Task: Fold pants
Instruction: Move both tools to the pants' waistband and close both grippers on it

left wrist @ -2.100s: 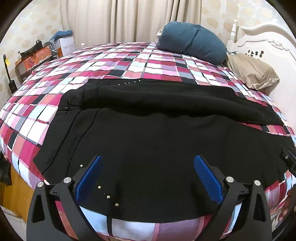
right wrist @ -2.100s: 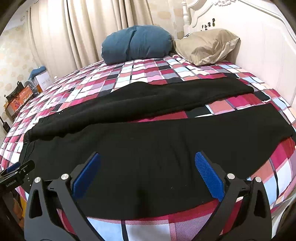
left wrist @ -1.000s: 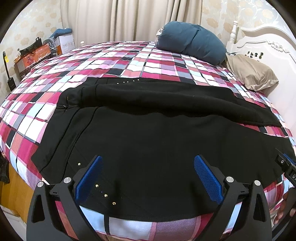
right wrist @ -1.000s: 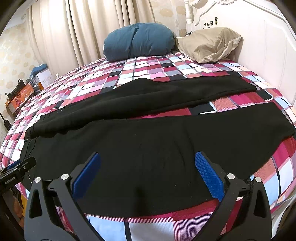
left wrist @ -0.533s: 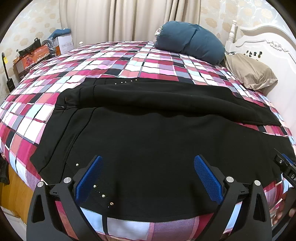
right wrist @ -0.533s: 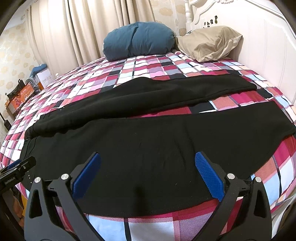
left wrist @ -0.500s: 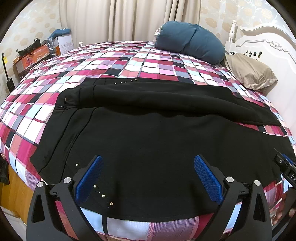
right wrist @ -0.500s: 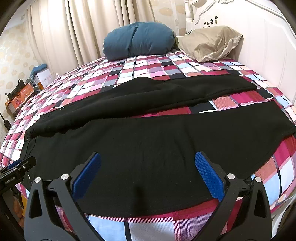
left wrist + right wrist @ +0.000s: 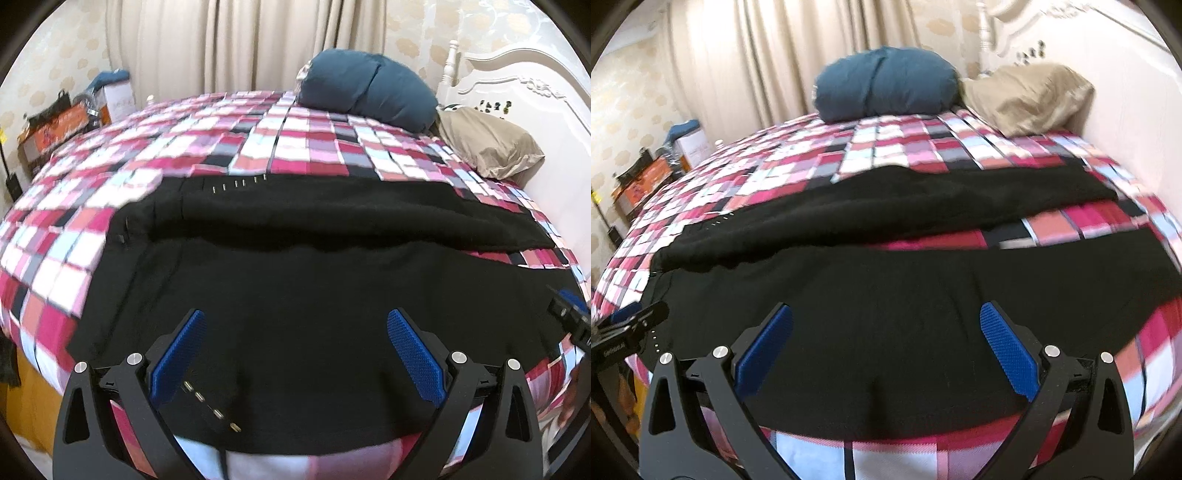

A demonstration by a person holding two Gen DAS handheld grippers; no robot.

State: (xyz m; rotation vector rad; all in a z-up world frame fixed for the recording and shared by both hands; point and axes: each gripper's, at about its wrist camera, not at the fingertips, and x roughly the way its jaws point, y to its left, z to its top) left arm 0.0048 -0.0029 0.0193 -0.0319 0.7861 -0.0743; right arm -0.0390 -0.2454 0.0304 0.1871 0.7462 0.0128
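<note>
At the far left of the left wrist view, cardboard boxes [image 9: 70, 122] sit against the wall beside the bed. The pair of black fleece pants [image 9: 314, 288] lies spread flat across the pink, white and black checked bedspread [image 9: 258, 147], waist end to the left, its two legs running off to the right and parting there so a wedge of bedspread shows between them. A row of small metal studs [image 9: 212, 406] marks the near edge of the pants. The left gripper [image 9: 295, 354] hovers over that near edge with its blue-padded fingers [image 9: 177, 354] spread wide — nothing between them. The right gripper [image 9: 886, 350] hovers above the near leg, its fingers [image 9: 1008, 350] also spread apart and empty. Farther right, a dark teal pillow [image 9: 886, 92] and a tan pillow [image 9: 1027, 96] rest at the white headboard [image 9: 535, 99].
</note>
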